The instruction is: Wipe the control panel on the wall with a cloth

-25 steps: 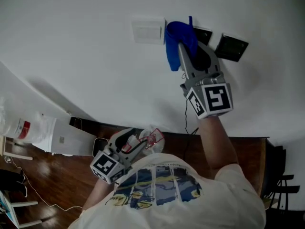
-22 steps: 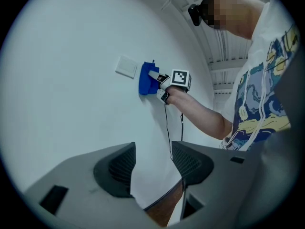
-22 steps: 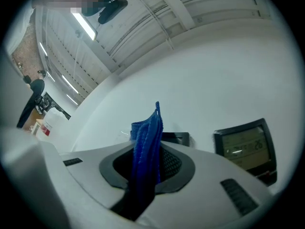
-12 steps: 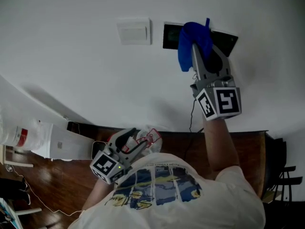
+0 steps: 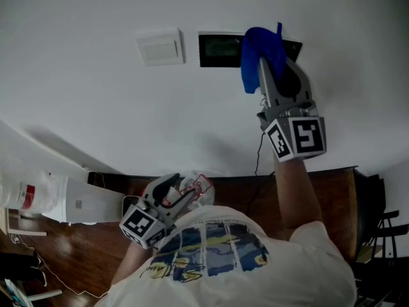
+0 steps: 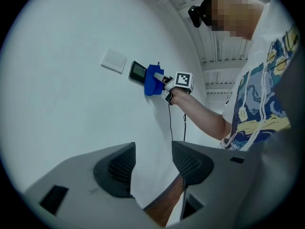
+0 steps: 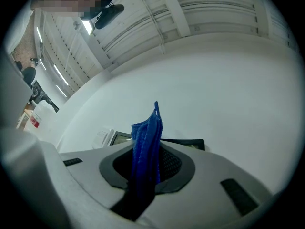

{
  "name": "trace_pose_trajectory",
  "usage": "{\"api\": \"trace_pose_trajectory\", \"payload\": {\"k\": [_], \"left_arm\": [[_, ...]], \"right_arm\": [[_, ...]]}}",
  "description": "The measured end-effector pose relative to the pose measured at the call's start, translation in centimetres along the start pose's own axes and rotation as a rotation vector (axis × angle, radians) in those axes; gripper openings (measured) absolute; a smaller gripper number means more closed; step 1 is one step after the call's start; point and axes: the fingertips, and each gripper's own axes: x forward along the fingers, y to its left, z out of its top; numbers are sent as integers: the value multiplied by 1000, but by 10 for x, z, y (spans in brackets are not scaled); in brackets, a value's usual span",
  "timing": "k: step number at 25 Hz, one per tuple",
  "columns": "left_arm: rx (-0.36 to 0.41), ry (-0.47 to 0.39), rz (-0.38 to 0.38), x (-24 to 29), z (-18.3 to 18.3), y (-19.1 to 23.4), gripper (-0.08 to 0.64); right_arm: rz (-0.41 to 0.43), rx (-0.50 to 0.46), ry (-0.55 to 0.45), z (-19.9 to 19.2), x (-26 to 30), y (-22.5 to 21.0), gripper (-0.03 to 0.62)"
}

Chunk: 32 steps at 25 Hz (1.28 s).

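Rightward along the wall (image 5: 96,107) is where the right gripper (image 5: 267,62) has gone in the past second. It has left the dark screen (image 5: 219,50) next to the white switch plate (image 5: 160,48), which now shows bare, and sits on the near edge of the second screen (image 5: 292,45), the other half of the control panel. Its fingers (image 7: 174,163) are clamped on the lower part of the blue cloth (image 5: 259,47), leaving a loose fold standing past the tips. That looks deliberate, so that soft fabric and not hard plastic meets the glass. The arm is raised and stretched up, so the gripper leans into the wall and the cloth is pressed flat to the panel, covering one end of the second screen. The left gripper (image 6: 151,168) hangs low by the person's chest, well apart from the panel, with its fingers (image 6: 116,168) moderately spread and nothing between them. It seems parked out of the way because one hand is enough for wiping. Judging by how things lie, the first screen is done and the stroke is partway along, with most of the second screen yet to be covered.
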Motion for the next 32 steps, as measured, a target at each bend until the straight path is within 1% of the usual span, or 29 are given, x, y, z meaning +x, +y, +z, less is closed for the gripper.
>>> {"api": "trace_pose_trajectory", "payload": {"k": [5,13,20,24,32], "left_arm": [[4,8,-4,2,-1,-3,213],[17,18,-26,11,0,-6,213],[16,17,-32,18,4,-8,213],[17,19,-36,21,5,-9,213],[14,15,-35,23,6,-7,213]], "right_arm": [[-31,-16,9,0,-11,-21,97],[-141,-42,38,-4,-40,-80,98],[-221,-61,55,-8,-58,-113,97],[-228,-64,68,-12,-58,-120,97],[-223,-65,64,-10,-59,-120,97]]}}
